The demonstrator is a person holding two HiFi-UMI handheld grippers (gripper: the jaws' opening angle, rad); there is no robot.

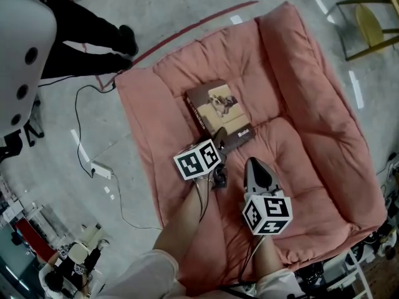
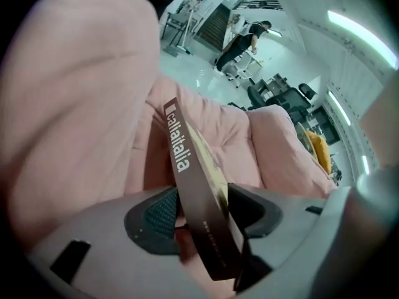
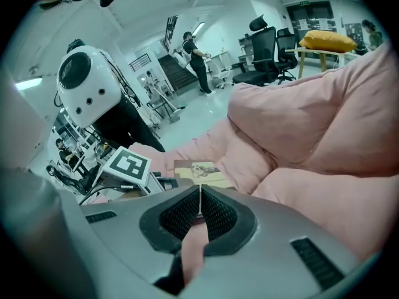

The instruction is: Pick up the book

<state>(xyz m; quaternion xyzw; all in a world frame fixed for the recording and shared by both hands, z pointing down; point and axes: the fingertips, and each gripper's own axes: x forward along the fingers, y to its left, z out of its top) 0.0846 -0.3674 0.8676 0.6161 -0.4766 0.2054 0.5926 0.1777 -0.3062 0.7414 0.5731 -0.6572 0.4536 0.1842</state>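
A brown book (image 1: pixel 218 108) with a pale picture on its cover lies on a pink floor cushion (image 1: pixel 299 104). My left gripper (image 1: pixel 219 143) is at the book's near corner. In the left gripper view the book (image 2: pixel 187 167) stands edge-on between the jaws, white lettering on its spine, with both pads against it. My right gripper (image 1: pixel 252 164) hovers over the cushion just right of the book's near end. Its jaws are shut with nothing between them (image 3: pixel 199 207). From there the book (image 3: pixel 201 170) lies a little ahead, beside the left gripper's marker cube (image 3: pixel 128 165).
The cushion's raised padded back and side (image 1: pixel 324 73) border the book at the right. A person's dark legs (image 1: pixel 93 42) and a white machine body (image 1: pixel 19 55) stand at the upper left. A cable (image 1: pixel 81 136) runs over the grey floor; a yellow chair (image 1: pixel 374 23) is at the upper right.
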